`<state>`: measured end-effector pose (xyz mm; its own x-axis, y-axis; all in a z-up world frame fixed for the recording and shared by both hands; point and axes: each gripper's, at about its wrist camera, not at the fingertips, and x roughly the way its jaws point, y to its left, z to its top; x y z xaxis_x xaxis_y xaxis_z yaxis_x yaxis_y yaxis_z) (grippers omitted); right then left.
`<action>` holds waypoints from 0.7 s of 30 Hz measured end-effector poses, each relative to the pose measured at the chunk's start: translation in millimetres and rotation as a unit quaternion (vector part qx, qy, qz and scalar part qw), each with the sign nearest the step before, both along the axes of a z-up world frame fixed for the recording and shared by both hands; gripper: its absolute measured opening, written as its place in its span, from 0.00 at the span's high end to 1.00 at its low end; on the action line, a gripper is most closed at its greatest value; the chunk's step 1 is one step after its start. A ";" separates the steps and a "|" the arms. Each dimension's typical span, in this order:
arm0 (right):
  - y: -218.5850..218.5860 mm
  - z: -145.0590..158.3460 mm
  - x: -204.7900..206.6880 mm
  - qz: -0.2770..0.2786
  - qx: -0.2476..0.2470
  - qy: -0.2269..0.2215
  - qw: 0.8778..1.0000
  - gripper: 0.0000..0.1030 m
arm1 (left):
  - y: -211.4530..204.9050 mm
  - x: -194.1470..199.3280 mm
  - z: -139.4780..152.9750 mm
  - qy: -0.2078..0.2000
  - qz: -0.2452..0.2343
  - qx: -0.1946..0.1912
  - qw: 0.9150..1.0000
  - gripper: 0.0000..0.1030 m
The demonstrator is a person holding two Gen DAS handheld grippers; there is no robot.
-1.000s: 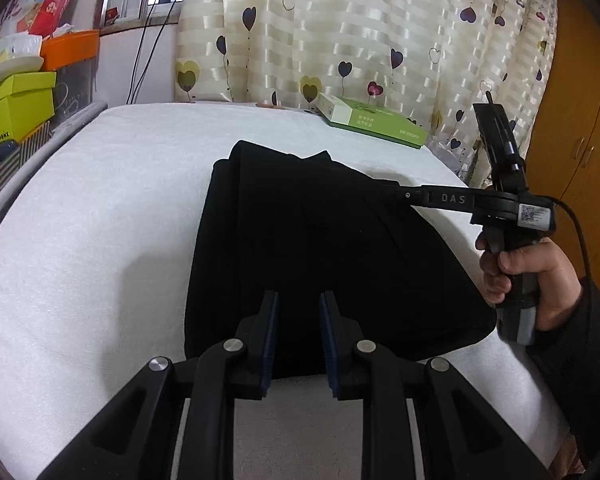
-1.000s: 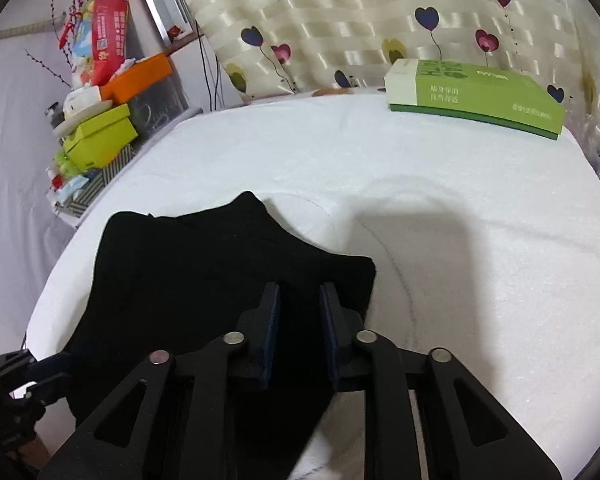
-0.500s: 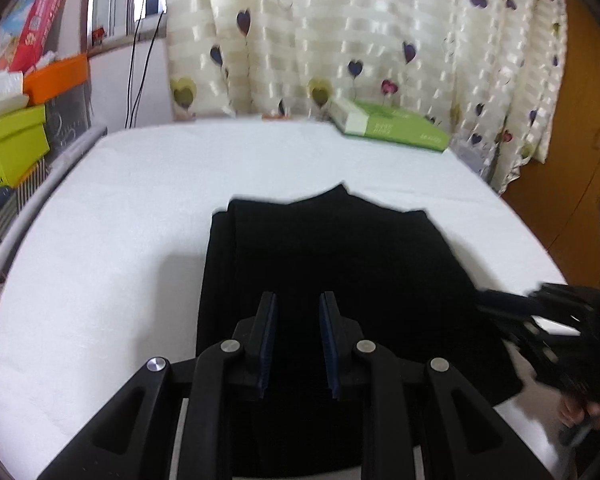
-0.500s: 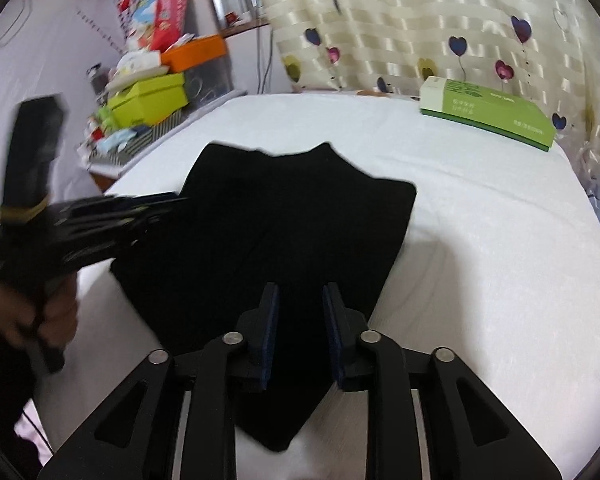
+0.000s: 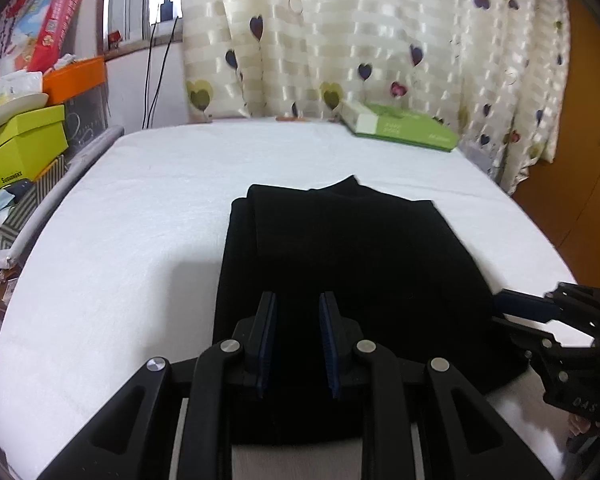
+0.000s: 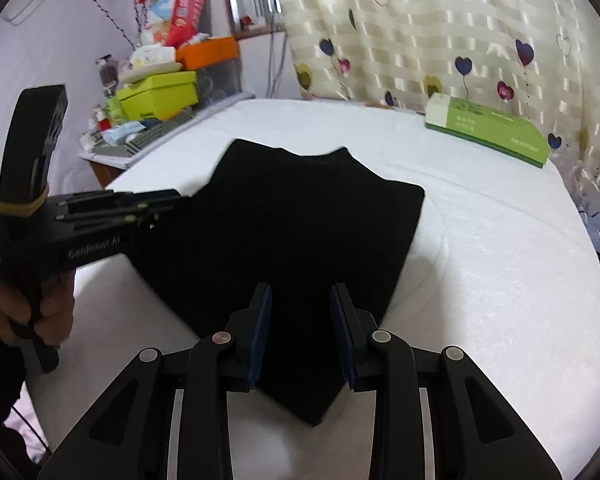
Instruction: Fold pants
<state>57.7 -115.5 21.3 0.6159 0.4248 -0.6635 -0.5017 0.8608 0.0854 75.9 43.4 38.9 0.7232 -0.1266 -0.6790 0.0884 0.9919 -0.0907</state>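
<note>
White, nubbly towelling covers the bed (image 5: pixel 140 216), and on it lie the black pants (image 5: pixel 352 264), folded into a flat, matte, roughly rectangular stack with a small peak on the far edge. From the left wrist view they sit at centre, running from 12 o'clock down under the left gripper (image 5: pixel 298 344), whose blue-padded fingers stand slightly apart with nothing between them. At 3 o'clock there, the right gripper (image 5: pixel 520 312) reaches in at the pants' right edge; whether it pinches cloth, I cannot tell. Over to the right wrist view: its own fingers (image 6: pixel 260 332) are parted over the near corner of the pants, empty, and only this view shows a hand (image 6: pixel 40 312) around the left gripper's handle at 9 o'clock. Beyond, a glossy green box (image 6: pixel 488 128) lies at 1 o'clock before heart-print curtains (image 6: pixel 440 20).
</note>
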 end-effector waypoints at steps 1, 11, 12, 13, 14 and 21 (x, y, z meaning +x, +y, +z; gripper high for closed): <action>1.7 0.3 -4.1 0.001 -0.003 -0.005 1.000 0.69 | -0.4 -6.7 1.1 -0.003 -0.002 -0.002 1.000 0.77; 9.0 -18.5 -5.3 0.005 -0.014 0.019 1.000 0.66 | -10.5 -28.6 -12.4 -0.007 0.017 0.020 1.000 0.76; 9.0 -18.6 -4.9 0.005 -0.015 0.019 1.000 0.66 | -10.3 -28.5 -13.4 -0.007 0.019 0.020 1.000 0.76; 9.9 -19.0 -6.3 0.004 -0.017 0.017 1.000 0.66 | -9.6 -27.3 -14.7 -0.006 0.019 0.019 1.000 0.76; 11.0 -19.2 -6.7 0.004 -0.021 0.016 1.000 0.66 | -7.7 -26.1 -14.9 -0.004 0.020 0.013 1.000 0.76; 16.1 -20.1 -8.3 0.001 -0.040 0.008 0.999 0.64 | 3.3 -23.5 -21.1 0.009 0.041 -0.015 0.999 0.58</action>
<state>49.4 -99.4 1.2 0.6046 0.3713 -0.7047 -0.5032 0.8638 0.0234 52.4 46.7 17.9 0.7202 -0.0875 -0.6882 0.0043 0.9926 -0.1217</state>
